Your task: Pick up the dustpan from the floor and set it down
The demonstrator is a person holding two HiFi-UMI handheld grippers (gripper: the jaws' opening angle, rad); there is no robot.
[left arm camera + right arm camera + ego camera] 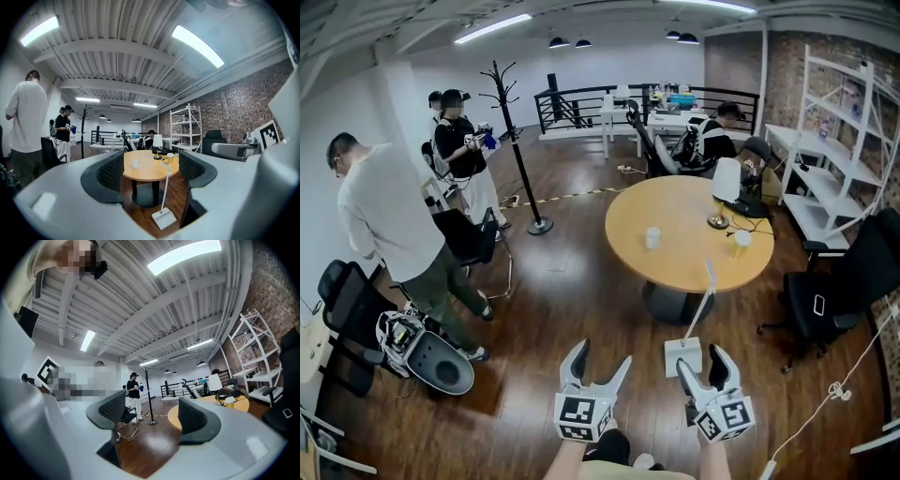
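Gaping left tongs [603,352] before dustpan [682,354]

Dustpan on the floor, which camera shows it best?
The left gripper view: the dustpan stands whole, pan and upright handle, seen between the open tongs of the left gripper. The head view shows it smaller, from above, beside the right gripper. The right gripper view misses it.

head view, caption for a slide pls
Left gripper and right gripper open and empty, white dustpan on the wood floor just ahead beside the round table
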